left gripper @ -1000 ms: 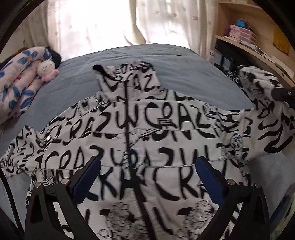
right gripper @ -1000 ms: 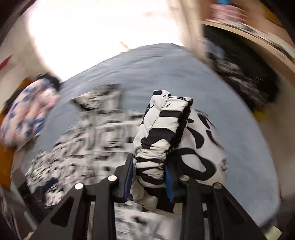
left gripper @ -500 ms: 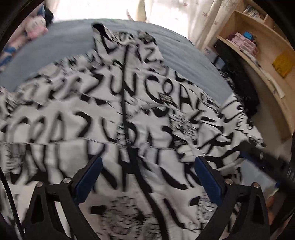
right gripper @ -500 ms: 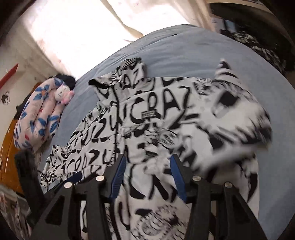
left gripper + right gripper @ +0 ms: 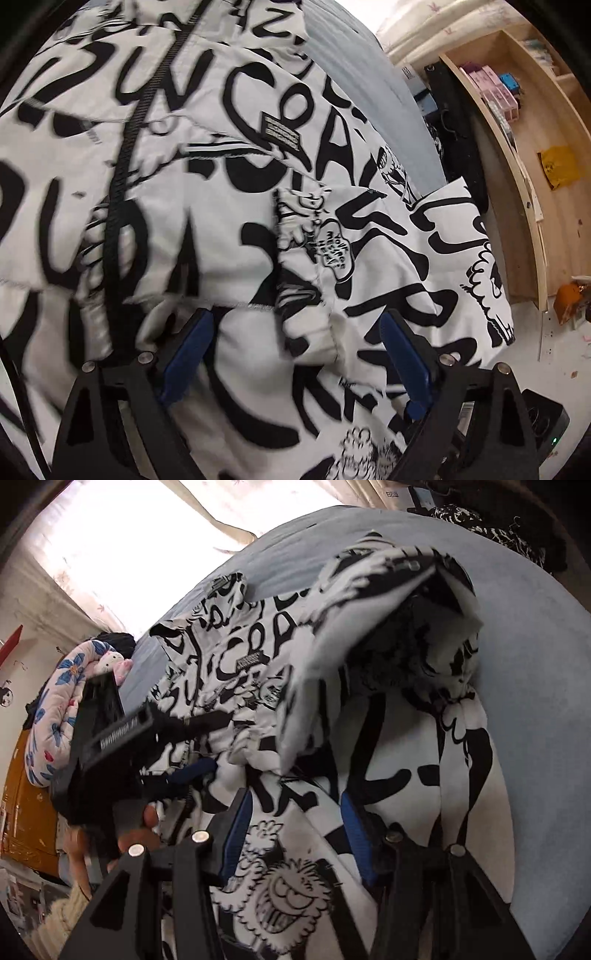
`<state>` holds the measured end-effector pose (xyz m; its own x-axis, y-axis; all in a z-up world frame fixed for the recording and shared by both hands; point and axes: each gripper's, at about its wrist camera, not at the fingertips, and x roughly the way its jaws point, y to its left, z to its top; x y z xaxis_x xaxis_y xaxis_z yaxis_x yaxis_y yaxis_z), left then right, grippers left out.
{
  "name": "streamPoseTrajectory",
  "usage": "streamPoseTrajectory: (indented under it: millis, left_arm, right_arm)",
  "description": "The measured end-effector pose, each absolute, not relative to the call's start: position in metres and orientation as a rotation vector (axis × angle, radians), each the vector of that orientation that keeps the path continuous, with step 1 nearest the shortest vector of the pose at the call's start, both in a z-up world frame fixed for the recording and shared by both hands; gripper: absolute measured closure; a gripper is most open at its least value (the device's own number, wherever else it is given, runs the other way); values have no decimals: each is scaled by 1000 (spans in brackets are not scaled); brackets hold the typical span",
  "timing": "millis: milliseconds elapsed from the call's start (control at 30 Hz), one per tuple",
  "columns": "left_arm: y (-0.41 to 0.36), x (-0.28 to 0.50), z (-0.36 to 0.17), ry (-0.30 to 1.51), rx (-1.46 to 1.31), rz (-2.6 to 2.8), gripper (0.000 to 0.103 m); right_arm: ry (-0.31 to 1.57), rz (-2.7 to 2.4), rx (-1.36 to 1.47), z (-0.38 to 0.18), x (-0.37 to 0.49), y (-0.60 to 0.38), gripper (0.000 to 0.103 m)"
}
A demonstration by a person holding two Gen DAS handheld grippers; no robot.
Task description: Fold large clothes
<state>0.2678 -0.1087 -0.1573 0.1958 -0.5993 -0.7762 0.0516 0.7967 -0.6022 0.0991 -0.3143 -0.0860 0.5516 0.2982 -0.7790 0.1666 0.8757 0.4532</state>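
**Printed jacket spread on the bed, one sleeve folded across its front**

The jacket (image 5: pixel 258 686) lies flat on the blue-grey bed (image 5: pixel 535 701) with its zipper (image 5: pixel 122 177) marking the long axis; the collar end points away from both cameras toward the bright window (image 5: pixel 122 550), the hem end toward the jaws; in the left wrist view the zipper runs from upper middle down to lower left, slightly tilted.

The fabric is white, padded, covered in heavy black hand-drawn lettering and cartoon figures; a small dark label (image 5: pixel 279 130) sits on the chest; one sleeve (image 5: pixel 369 627) is folded across the jacket's front, its cuff end (image 5: pixel 295 236) resting near the middle of the body, the fold bunched and raised in the right wrist view.

The left gripper (image 5: pixel 295 354) hovers over the lower front of the jacket, jaws wide apart and just now narrowing a little, the folded sleeve's cuff lying between the blue pads (image 5: pixel 188 350) without being pressed; nothing is held.

The right gripper (image 5: pixel 295 834) hangs above the hem area beside the sleeve fold; its jaws have just been opening and stand about half apart, printed cloth beneath and between them but not clamped.

A floral quilt (image 5: pixel 55 709) and a small plush toy (image 5: pixel 110 662) lie at the bed's far edge; wooden shelves (image 5: pixel 517 147) stand beside the bed.
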Motion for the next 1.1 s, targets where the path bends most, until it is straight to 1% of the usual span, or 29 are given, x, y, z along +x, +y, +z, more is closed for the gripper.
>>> streamPoseTrajectory:
  millis: [233, 267, 300, 333, 367, 400, 433, 500, 600, 767, 900, 1000, 1100]
  left_arm:
    - [-147, 278, -159, 1296, -370, -464, 13]
    - [-155, 279, -157, 1284, -350, -477, 17]
    - [-162, 281, -156, 1284, -331, -472, 31]
    - [-168, 283, -156, 1288, -306, -457, 39]
    - [-176, 286, -155, 1294, -264, -431, 52]
    - [-183, 289, -155, 1293, -238, -414, 69]
    - [-187, 291, -155, 1292, -229, -410, 72]
    - [-194, 296, -152, 1290, -256, -413, 88]
    - [-197, 301, -131, 1231, -215, -376, 90]
    - [-195, 308, -55, 978, -136, -324, 91]
    - [-161, 320, -2, 818, -134, -244, 91]
    - [-132, 320, 9, 759, -107, -182, 91]
    - [-90, 312, -3, 766, -95, -120, 91]
  right_arm:
    - [1024, 67, 521, -108, 101, -316, 53]
    - [1023, 68, 512, -108, 101, -315, 53]
    - [1022, 68, 505, -109, 101, -315, 53]
    - [1020, 68, 497, -109, 101, -314, 53]
    - [1019, 67, 490, -110, 101, -313, 53]
    - [1017, 64, 481, -111, 102, -311, 53]
    - [1015, 60, 468, -111, 103, -309, 53]
    - [1010, 54, 441, -112, 103, -304, 53]
    - [1003, 45, 402, -112, 104, -299, 52]
    - [993, 42, 394, -114, 101, -297, 52]
    - [989, 37, 386, -116, 97, -297, 52]
    - [991, 31, 367, -116, 96, -293, 52]
    - [995, 26, 345, -117, 98, -287, 51]
